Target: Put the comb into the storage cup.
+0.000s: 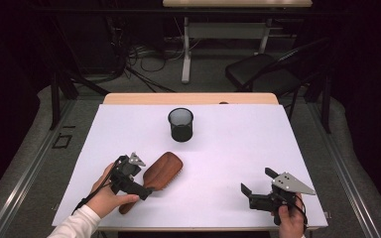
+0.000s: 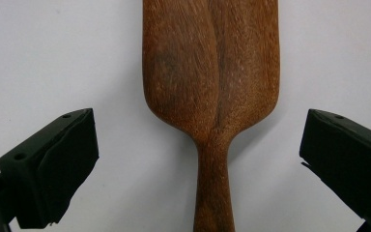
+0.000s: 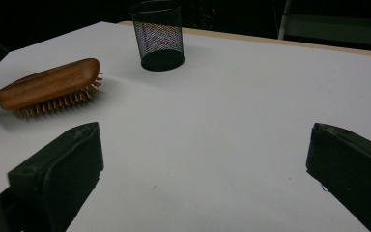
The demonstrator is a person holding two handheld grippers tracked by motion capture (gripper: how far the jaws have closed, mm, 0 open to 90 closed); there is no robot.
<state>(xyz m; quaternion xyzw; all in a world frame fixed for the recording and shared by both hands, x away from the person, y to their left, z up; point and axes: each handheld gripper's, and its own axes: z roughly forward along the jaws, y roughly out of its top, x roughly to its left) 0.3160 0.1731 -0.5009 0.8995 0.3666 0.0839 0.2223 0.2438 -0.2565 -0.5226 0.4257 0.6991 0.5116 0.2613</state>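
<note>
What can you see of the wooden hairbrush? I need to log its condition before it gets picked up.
The wooden hairbrush is a paddle brush of reddish-brown, visibly grained wood, with a broad rounded head narrowing to a slim handle. It lies flat on the white table, back up, its short wooden bristles resting on the surface. Its head points toward the black mesh cup, which stands apart from it. The left gripper hovers over the handle, jaws open on either side, not touching. No damage shows.

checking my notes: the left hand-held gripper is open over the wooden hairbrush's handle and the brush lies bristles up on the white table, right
Not quite: the wooden hairbrush lies bristles down, smooth back up, as the right gripper view shows. The rest holds: the left hand-held gripper is open, its jaws either side of the handle, on the white table.
</note>
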